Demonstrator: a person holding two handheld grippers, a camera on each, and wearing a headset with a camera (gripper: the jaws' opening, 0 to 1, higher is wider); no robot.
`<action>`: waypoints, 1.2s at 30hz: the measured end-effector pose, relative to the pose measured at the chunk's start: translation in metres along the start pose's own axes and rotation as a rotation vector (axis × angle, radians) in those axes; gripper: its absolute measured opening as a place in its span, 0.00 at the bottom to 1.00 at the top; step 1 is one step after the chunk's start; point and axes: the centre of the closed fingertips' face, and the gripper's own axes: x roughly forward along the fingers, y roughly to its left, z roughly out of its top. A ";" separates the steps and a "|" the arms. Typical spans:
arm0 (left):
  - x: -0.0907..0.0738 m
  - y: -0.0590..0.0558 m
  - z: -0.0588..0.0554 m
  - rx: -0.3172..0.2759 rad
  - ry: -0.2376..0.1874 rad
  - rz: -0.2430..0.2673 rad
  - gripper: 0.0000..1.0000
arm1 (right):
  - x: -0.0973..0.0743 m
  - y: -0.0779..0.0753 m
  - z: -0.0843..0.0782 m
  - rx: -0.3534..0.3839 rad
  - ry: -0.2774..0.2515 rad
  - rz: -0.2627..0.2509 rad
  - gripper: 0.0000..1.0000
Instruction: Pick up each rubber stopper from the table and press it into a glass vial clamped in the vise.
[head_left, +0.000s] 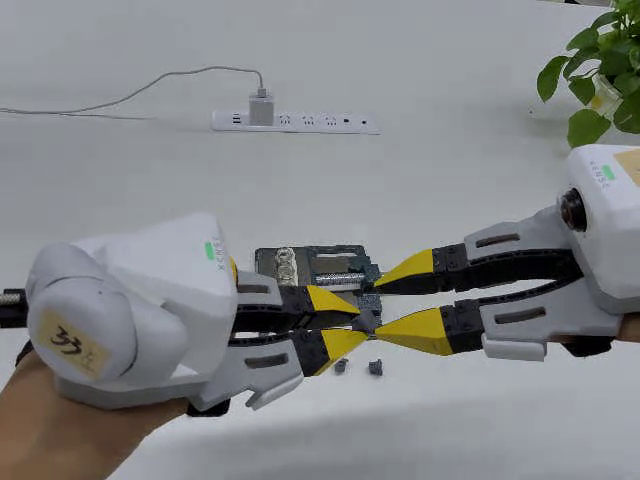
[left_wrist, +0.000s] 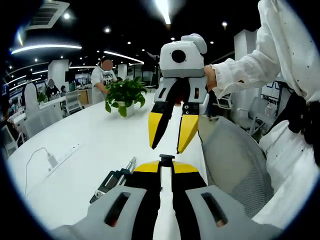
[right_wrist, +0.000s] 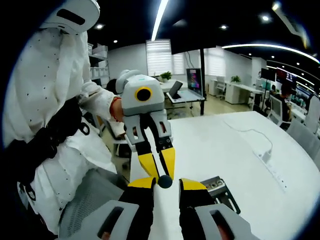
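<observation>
Rubber stopper (right_wrist: 165, 181): pinched at the very tips of my left gripper (left_wrist: 166, 164), held in the air over the table (head_left: 420, 160), just in front of the vise (head_left: 335, 268).
Left jaws: pressed together on the stopper; only the tips have it, so the hold is shallow.
Right jaws: my right gripper (left_wrist: 166, 149) faces the left one nose to nose. Its jaws are spread with one tip on either side of the stopper, and I cannot tell whether they touch it.
Stopper's axis: in the left gripper view it reads as a wide cap on a narrower stem, with the stem towards me. I judge the long axis runs along my left jaws, cap towards the right gripper. It is small, so I hold this loosely.
Step in hand: I judge it a hand-over to re-grip. I should close the right jaws square across the stopper's sides and open the left jaws only once that grip is firm. The narrow end must stay free to enter a vial.
Spare stoppers (head_left: 341, 366): two lie on the table below the jaws.
Glass vials (head_left: 285, 265): clamped at the vise's left end, behind my jaws.
</observation>
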 end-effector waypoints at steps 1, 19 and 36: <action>0.000 0.000 0.001 0.001 -0.002 -0.002 0.03 | 0.000 0.000 0.000 0.001 -0.001 0.001 0.15; -0.002 -0.003 0.008 0.019 -0.007 -0.017 0.03 | 0.003 0.006 0.005 -0.016 0.008 0.015 0.08; -0.004 -0.006 0.007 0.013 -0.011 -0.058 0.03 | 0.004 0.010 0.006 -0.023 0.022 0.045 0.06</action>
